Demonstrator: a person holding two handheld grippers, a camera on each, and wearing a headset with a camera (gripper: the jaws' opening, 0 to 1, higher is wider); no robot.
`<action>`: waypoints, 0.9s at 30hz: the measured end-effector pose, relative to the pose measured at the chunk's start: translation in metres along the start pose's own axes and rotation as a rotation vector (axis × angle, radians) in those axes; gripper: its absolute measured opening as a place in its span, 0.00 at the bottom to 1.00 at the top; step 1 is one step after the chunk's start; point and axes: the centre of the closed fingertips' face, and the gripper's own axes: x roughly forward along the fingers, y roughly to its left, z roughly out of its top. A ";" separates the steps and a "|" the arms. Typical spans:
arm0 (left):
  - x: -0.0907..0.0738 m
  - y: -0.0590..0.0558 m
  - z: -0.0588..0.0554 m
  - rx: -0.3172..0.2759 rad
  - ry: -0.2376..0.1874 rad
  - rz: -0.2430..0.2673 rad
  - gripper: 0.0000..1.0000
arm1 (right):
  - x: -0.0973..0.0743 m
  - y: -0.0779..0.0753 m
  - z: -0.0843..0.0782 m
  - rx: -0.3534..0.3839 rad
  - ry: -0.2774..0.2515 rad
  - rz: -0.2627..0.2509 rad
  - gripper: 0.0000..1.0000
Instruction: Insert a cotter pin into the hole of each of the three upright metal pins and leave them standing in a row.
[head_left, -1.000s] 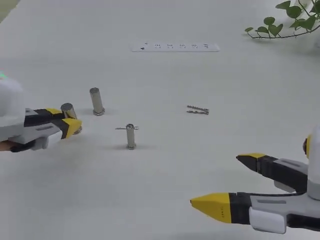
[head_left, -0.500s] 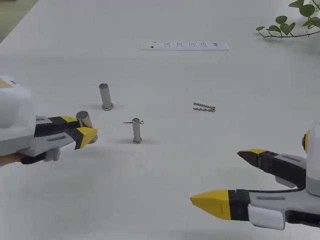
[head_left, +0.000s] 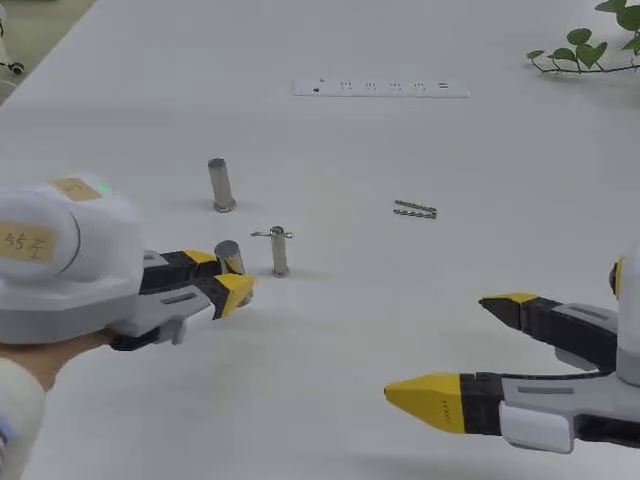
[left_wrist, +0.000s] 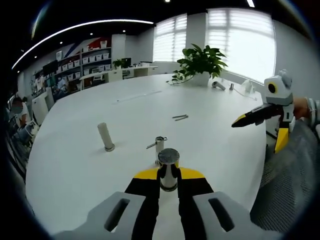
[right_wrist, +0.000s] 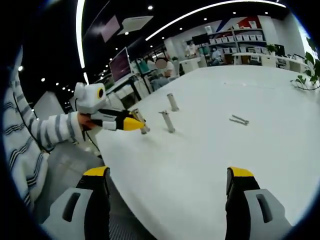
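My left tool is closed on the gripped pin, just beside the fitted pin, which stands on the counter with a cotter pin through it. My right tool is wide open and empty. The bare pin stands further back.

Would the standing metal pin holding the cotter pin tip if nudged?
Probably: the slim silver metal pin stands tall on a small base. Fallen, it likely wouldn't roll far; its thin wire cotter pin juts sideways.
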 end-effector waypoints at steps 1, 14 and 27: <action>0.002 -0.002 0.000 -0.001 0.001 0.001 0.11 | 0.000 0.002 0.000 0.003 -0.003 0.009 0.97; 0.024 -0.029 -0.003 0.030 0.029 -0.034 0.11 | -0.003 -0.003 -0.011 -0.027 0.024 -0.013 0.97; 0.038 -0.045 -0.012 0.046 0.040 -0.050 0.11 | -0.003 0.004 -0.017 -0.044 0.034 0.008 0.96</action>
